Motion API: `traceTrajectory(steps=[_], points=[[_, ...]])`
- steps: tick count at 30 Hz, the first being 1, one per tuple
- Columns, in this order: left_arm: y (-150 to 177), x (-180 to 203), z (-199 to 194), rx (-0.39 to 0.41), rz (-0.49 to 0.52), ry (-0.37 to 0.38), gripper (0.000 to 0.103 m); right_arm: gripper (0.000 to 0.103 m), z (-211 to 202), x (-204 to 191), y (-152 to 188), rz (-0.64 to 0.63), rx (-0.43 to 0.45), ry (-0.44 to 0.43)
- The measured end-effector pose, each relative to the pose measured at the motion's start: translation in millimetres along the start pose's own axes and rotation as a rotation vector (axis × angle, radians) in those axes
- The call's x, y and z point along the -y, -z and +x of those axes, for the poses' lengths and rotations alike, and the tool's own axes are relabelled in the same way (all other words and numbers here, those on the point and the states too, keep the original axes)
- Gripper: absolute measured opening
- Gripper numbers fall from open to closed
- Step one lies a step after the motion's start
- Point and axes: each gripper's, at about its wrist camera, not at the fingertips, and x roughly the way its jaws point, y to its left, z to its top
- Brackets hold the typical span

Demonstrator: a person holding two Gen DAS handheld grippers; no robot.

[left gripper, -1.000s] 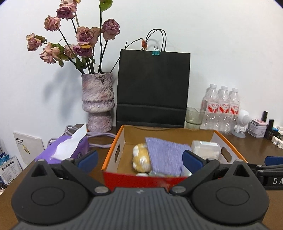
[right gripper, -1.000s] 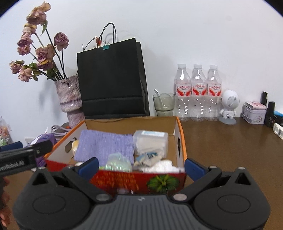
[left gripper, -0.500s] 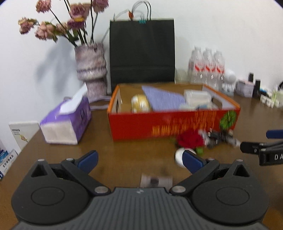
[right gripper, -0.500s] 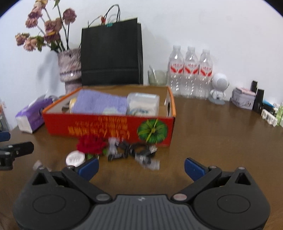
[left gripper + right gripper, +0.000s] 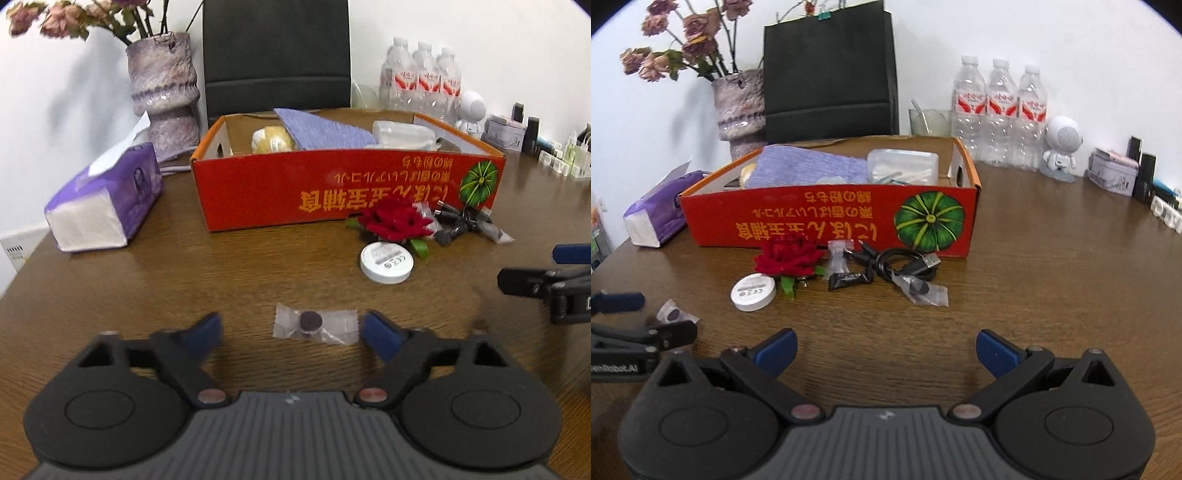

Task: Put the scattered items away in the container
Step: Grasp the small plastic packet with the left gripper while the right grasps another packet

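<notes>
Nearest item: a small clear sachet (image 5: 316, 327) with a dark round disc inside, lying flat on the wooden table (image 5: 240, 269).
Relation to the left gripper (image 5: 291, 334): the sachet sits just ahead of the blue fingertips and a little toward the right one, almost touching it; its long axis runs side to side, across the gap.
Left claw state: spread wide, holding nothing.
Right gripper (image 5: 885, 350): also spread wide and empty, with bare table between its tips.
Which arm is nearer: the left one by far; in the right wrist view the sachet (image 5: 673, 314) lies well off to the side, by the left tool.
Container: a red cardboard box (image 5: 343, 188) farther back on the table, already holding a lilac cloth and other things.
Other loose items: a red fabric rose (image 5: 788, 256), a white round puck (image 5: 753, 292), a black cable (image 5: 905, 263) and what seem to be small wrapped parts, all close to the box front.
Likely next move: the left claw closing on the sachet.
</notes>
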Motion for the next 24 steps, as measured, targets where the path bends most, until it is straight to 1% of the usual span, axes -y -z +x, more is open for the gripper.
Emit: traceTrajectory(steps=[1,2,7,14,20,24], points=[[0,0,-1,0.008,0.008,0.003,0.046,0.103,1,2,0,0.01,-0.003,-0.004],[-1,2,-2,0.015,0.022,0.005,0.038,0.103,2,3,0,0.018,-0.006,-0.008],[0,0,-4,0.027,0.005,0.019,0.033,0.103,6,6,2,0.032,-0.02,-0.012],[-4,-8,-5,0.037,-0.034,0.021,0.029,0.103,8,0,3,0.004,-0.011,-0.005],[-15,-7,-9,0.069,-0.026,0.027,0.028,0.103,10,4,-5,-0.025,0.032,0.046],[-29,-5,-7,0.09,-0.027,0.034,0.028,0.103,15,14,-17,-0.007,0.056,0.041]])
